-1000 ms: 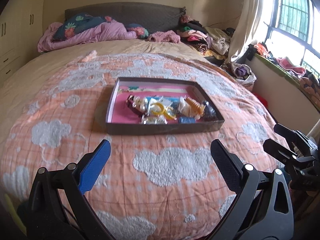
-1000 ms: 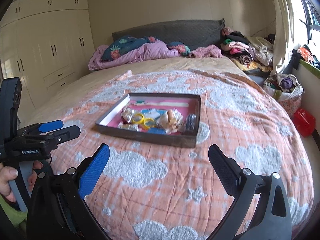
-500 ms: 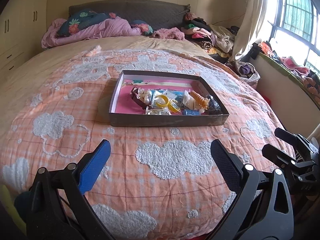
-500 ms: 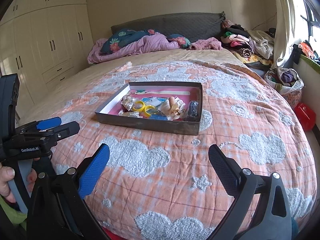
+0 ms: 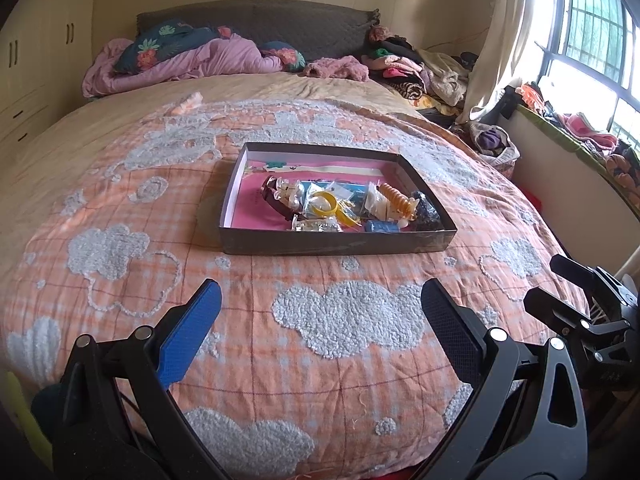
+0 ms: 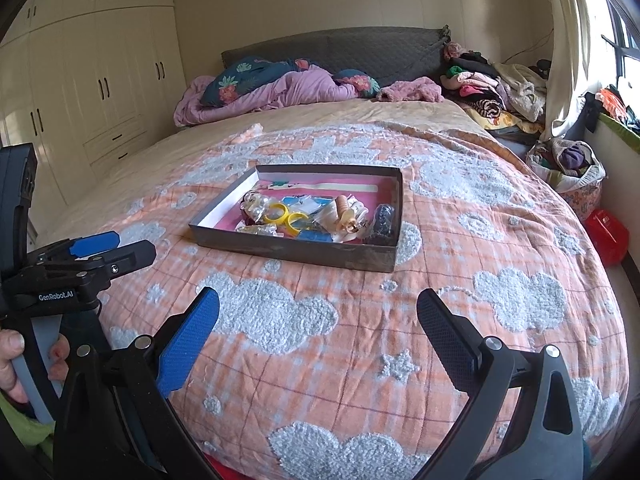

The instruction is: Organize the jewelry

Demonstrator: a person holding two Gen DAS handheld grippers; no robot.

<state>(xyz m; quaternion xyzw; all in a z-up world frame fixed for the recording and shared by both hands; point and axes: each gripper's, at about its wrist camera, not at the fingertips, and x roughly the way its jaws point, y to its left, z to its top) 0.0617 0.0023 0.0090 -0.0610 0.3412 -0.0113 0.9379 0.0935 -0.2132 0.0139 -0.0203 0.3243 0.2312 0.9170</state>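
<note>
A shallow dark box (image 5: 332,245) with a pink floor lies on the orange cloud-pattern quilt; it also shows in the right wrist view (image 6: 292,249). Inside is a heap of jewelry: yellow bangles (image 5: 326,204) (image 6: 282,214), an orange spiral piece (image 5: 394,197), a dark beaded item (image 5: 426,210) (image 6: 384,216), small clear bags. My left gripper (image 5: 320,300) is open and empty, above the quilt short of the box. My right gripper (image 6: 318,304) is open and empty, also short of the box. Each gripper shows at the edge of the other's view (image 5: 560,286) (image 6: 116,246).
The quilt (image 5: 120,200) covers a large bed. Pillows and a purple blanket (image 5: 192,60) lie at the headboard. Clothes are piled at the far right (image 5: 416,72). A wardrobe (image 6: 92,92) stands left. A bag (image 6: 568,176) and red object (image 6: 606,232) sit beside the bed.
Both views have drawn slightly nearer to the box and tilted, so the box sits lower and larger in frame. Both grippers stay open and empty.
</note>
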